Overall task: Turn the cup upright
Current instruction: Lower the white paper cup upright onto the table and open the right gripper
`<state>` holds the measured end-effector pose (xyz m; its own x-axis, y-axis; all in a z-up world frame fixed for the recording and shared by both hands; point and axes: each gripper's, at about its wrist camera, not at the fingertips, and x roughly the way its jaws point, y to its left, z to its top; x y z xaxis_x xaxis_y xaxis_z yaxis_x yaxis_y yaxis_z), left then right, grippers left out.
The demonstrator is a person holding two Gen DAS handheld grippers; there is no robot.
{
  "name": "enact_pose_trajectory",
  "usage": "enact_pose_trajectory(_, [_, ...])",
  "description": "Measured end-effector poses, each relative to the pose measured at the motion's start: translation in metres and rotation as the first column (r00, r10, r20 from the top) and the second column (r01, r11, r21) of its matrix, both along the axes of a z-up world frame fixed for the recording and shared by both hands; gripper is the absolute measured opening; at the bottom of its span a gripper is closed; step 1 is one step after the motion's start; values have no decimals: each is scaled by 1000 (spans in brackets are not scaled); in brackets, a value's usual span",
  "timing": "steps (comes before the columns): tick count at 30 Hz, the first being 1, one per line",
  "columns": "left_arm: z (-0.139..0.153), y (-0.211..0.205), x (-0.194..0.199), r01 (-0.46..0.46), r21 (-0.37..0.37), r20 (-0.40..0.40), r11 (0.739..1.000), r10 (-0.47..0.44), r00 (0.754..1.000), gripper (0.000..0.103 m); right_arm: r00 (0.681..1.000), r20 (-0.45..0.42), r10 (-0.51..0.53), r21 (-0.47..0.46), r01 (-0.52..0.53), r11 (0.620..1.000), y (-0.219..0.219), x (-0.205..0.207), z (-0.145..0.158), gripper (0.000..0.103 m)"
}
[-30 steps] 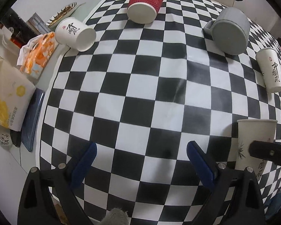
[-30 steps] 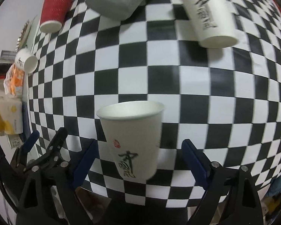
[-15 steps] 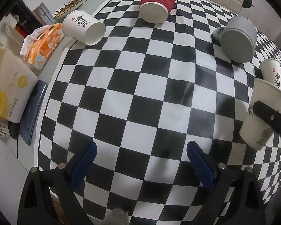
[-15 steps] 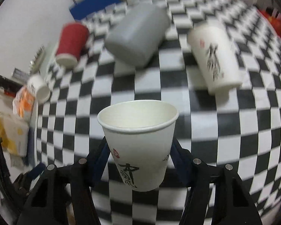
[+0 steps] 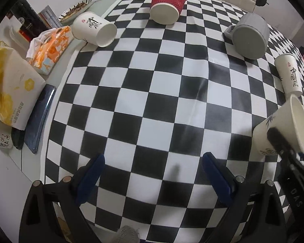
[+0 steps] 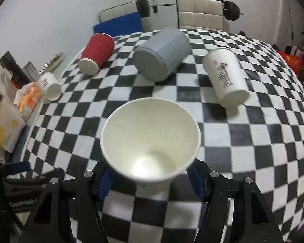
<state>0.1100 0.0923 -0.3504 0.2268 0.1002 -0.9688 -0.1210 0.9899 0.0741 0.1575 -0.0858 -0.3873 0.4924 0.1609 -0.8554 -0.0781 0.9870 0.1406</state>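
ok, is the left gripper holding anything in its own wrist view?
No. The left gripper is open with only the checkered cloth between its fingers; the white paper cup is in the right gripper.

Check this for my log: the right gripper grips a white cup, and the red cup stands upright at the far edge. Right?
Not quite. The red cup lies on its side, as the right wrist view shows. The right gripper does grip the white cup.

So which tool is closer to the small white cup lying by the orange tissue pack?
Left. The left tool hangs open over the checkered cloth, facing the small white cup. The right tool, holding another paper cup, sits farther off.
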Motion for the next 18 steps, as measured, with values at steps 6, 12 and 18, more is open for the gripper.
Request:
enact_pose_trajectory(6, [17, 1, -16, 9, 6, 37, 1000, -10, 999, 98, 998, -34, -44, -46, 42, 998, -2, -16, 0, 85])
enact_pose_trajectory(12, [45, -7, -17, 32, 42, 107, 999, -37, 994, 98, 996, -70, -58, -97, 51, 994, -5, -38, 14, 86])
enact_pose_trajectory(18, [92, -23, -43, 61, 50, 183, 997, -69, 981, 100, 988, -84, -127, -127, 116, 985, -26, -69, 64, 87])
